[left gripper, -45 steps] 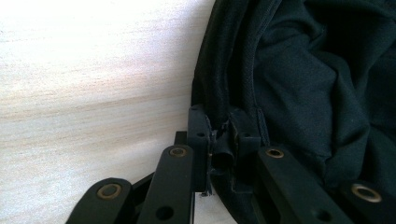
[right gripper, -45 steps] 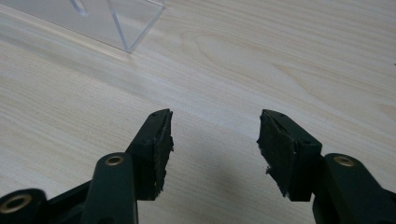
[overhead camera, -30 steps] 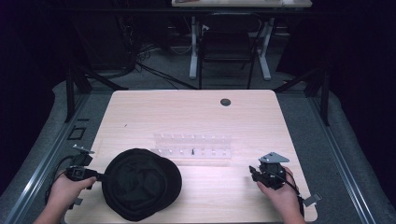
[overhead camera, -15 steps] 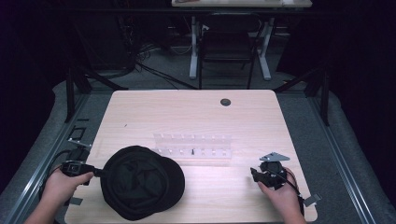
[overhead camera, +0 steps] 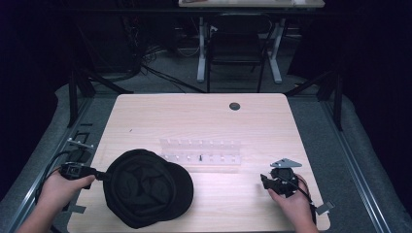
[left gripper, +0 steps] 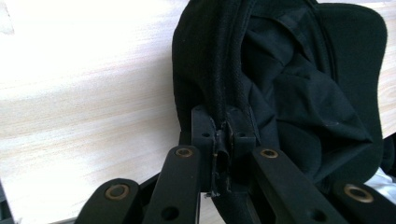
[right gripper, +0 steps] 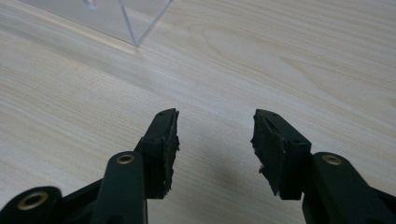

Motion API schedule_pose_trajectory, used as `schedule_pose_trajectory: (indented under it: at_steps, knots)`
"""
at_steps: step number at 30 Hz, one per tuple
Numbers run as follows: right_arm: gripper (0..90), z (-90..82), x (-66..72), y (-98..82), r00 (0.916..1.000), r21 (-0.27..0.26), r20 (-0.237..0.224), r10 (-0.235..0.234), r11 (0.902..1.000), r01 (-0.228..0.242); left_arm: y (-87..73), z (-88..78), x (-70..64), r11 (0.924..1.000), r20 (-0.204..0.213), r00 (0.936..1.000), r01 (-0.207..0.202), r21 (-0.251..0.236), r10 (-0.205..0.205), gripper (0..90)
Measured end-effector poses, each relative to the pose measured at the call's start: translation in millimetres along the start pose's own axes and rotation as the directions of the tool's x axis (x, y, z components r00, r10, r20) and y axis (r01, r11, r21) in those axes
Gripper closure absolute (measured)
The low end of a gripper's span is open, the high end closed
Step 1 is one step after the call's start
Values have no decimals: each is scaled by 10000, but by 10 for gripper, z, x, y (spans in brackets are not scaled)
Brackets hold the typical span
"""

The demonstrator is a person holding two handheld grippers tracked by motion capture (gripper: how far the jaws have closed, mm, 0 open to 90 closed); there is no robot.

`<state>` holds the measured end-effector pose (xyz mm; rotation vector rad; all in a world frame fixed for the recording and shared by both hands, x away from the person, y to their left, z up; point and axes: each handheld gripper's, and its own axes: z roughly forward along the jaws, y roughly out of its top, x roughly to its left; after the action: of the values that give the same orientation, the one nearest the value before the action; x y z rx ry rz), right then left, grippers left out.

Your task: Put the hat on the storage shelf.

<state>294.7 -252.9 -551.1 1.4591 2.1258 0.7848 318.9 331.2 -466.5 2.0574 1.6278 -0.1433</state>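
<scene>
High view: one wooden table (overhead camera: 204, 121) is seen from above, and on it one black cap (overhead camera: 145, 187) is lying with its inside turned up, near the left front corner. One clear plastic rack (overhead camera: 200, 154) is placed just beyond the cap, near the middle of the table, with two rows of small slots; one dark item is seen in its front row, too small to be told. One small dark round spot (overhead camera: 234, 106) is seen near the far edge. Two hands are seen at the near edge, each with one gripper. The left gripper (overhead camera: 99, 175) is held level at the cap's left rim. The right gripper (overhead camera: 265, 180) is held well apart from the cap, to the right of the rack's end, above bare wood.

Left gripper view: the two black jaws are seen pressed together on the cap's (left gripper: 299, 93) stitched edge, which is pinched between the pads (left gripper: 204, 128). The cap's crown is spread to the right, and pale table is seen to the left.

Right gripper view: the two jaws are held wide apart with nothing between them. One corner of the clear rack (right gripper: 126, 18) is seen at the upper left.
</scene>
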Motion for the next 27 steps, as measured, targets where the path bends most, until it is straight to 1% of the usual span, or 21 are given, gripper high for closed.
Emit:
schedule_pose_trajectory:
  at_steps: [5, 14, 15, 17, 18, 19, 20, 21, 22, 23, 24, 26, 27]
  knots:
    - [492, 1, -9, 2, 9999, -49, -87, 53, 10000, -54, 45, -77, -79, 9999, 24, 9999, -118, 61, 118, 854]
    - [485, -6, -23, 0, 9997, -59, -132, 183, 9998, -183, 110, -201, -168, 9997, 124, 9997, -197, 118, 196, 854]
    - [484, -4, -22, -1, 9997, -71, -136, 196, 9998, -197, 125, -229, -182, 9998, 274, 9995, -148, 130, 144, 854]
    - [483, -3, -20, -1, 9997, -63, -132, 196, 9998, -196, 139, -253, -194, 9999, 445, 9990, -70, 92, 66, 854]
    - [482, -3, -19, 0, 9997, -64, -147, 195, 9998, -196, 139, -253, -194, 9999, 445, 9990, -70, 92, 66, 854]
    - [482, -3, -19, 0, 9997, -64, -147, 195, 9998, -196, 148, -267, -195, 9999, 540, 9985, -102, 112, 96, 854]
    - [479, -6, -19, 1, 9997, -77, -145, 206, 9998, -207, 161, -296, -215, 10000, 817, 9966, 56, 59, -61, 854]
    - [474, -7, -20, 1, 9997, -80, -150, 216, 9997, -217, 171, -314, -220, 10000, 940, 9956, 41, 43, -45, 854]
    - [474, -7, -20, 1, 9997, -80, -150, 216, 9997, -217, 171, -314, -220, 10000, 940, 9956, 41, 43, -45, 854]
    - [469, -8, -21, 2, 9995, -85, -183, 258, 9996, -260, 183, -338, -232, 10000, 1045, 9945, -3, 9, 2, 854]
    - [462, -6, -28, 2, 9992, -162, -275, 283, 9995, -288, 197, -368, -264, 9999, 1186, 9929, 91, -60, -83, 854]
    - [462, -9, -27, 3, 9989, -163, -318, 339, 9993, -345, 207, -385, -280, 9999, 1230, 9923, 121, -80, -110, 854]
    - [462, -9, -27, 3, 9989, -163, -318, 339, 9993, -345, 218, -404, -295, 9999, 1215, 9926, 3, -102, 9, 854]
